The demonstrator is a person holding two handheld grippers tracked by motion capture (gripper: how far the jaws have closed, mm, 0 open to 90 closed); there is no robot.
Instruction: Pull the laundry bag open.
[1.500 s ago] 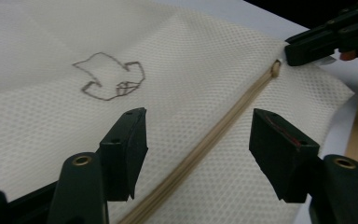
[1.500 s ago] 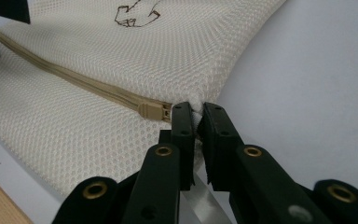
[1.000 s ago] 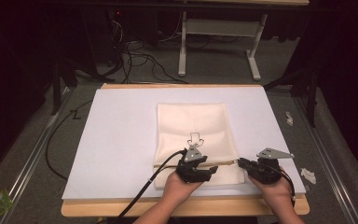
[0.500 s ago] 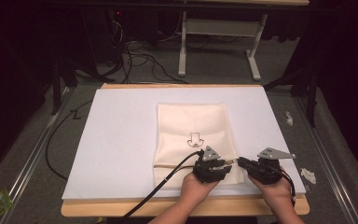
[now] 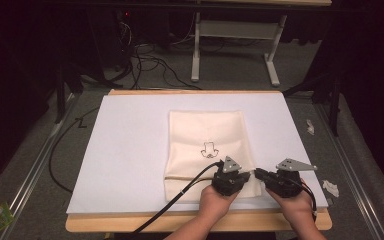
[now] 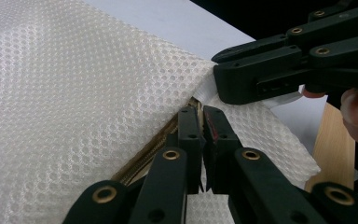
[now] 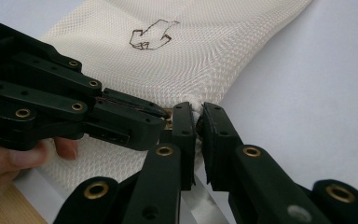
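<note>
- High view shows the left claw [image 5: 245, 176] farther right along the near edge of the cream mesh bag [image 5: 207, 135] than a second ago, now close to the right claw [image 5: 258, 174]; the bag lies as before.
- One mesh bag lies flat on the white sheet [image 5: 130, 145] over the tabletop [image 5: 105, 222], with one small dark drawing [image 5: 209, 149] on it.
- Left gripper view: the left claw [image 6: 202, 125] is clenched at the bag's zipper seam [image 6: 149, 154]; whether it grips cloth I cannot tell.
- Right gripper view: the right claw [image 7: 198, 122] is pinched on the bag's corner [image 7: 196, 103].
- Two claws, two hands; each claw's cable trails off the near edge.
- Paper scraps [image 5: 331, 187] lie on the floor to the right; a white frame [image 5: 235, 45] and cables stand beyond.
</note>
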